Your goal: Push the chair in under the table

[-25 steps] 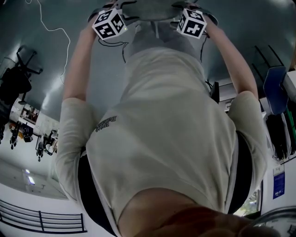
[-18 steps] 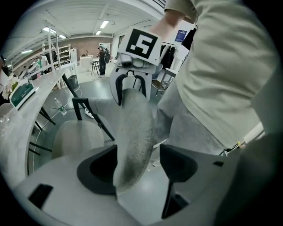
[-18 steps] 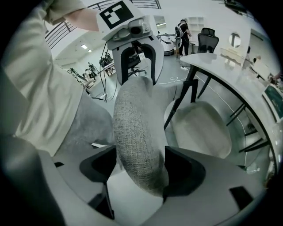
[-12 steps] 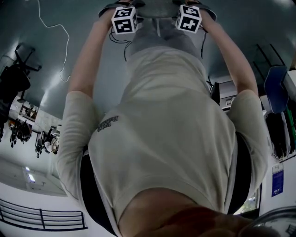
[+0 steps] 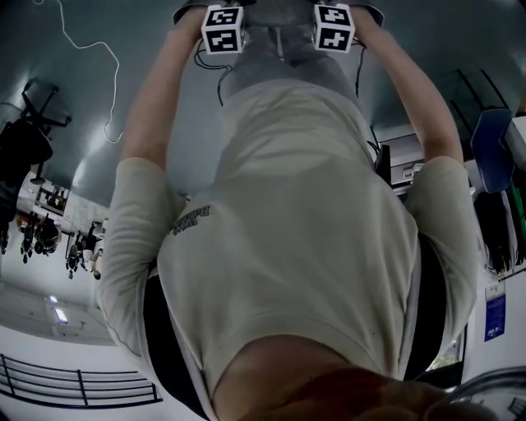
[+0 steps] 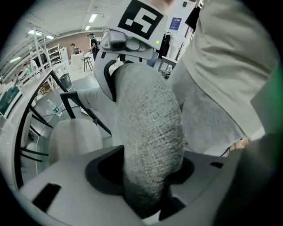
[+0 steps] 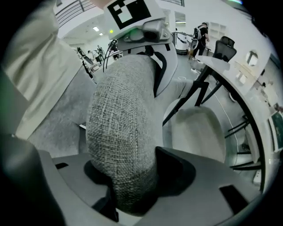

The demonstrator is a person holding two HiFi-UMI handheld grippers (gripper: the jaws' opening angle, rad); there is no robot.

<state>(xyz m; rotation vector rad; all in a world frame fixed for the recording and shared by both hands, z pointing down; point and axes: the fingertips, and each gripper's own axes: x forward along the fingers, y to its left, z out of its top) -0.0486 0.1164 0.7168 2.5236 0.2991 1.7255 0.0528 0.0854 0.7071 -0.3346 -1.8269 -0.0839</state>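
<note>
The chair's grey woven backrest (image 6: 148,128) runs along its top edge between the jaws of both grippers. In the left gripper view my left gripper (image 6: 146,187) straddles it, jaws closing, with fabric filling the gap. My right gripper (image 7: 132,185) grips the same backrest (image 7: 124,123) further along, its jaws also closing on the fabric. Each gripper view shows the other gripper's marker cube (image 6: 141,20) (image 7: 130,12) on the backrest. The pale seat (image 6: 73,139) (image 7: 196,130) lies below. From the head view only both cubes (image 5: 223,27) (image 5: 333,26) show, far past the person's torso.
The white table top (image 7: 250,84) curves past the seat, with black slanted legs (image 7: 199,92) (image 6: 77,108) under it. The person's pale shirt (image 5: 304,230) and grey trousers (image 6: 208,114) stand right behind the backrest. Desks, office chairs and a floor cable (image 5: 82,49) lie further off.
Both marker cubes have slid toward the top edge of the head view, and the left one has shifted right, closer to the other. The arms have stretched further down.
</note>
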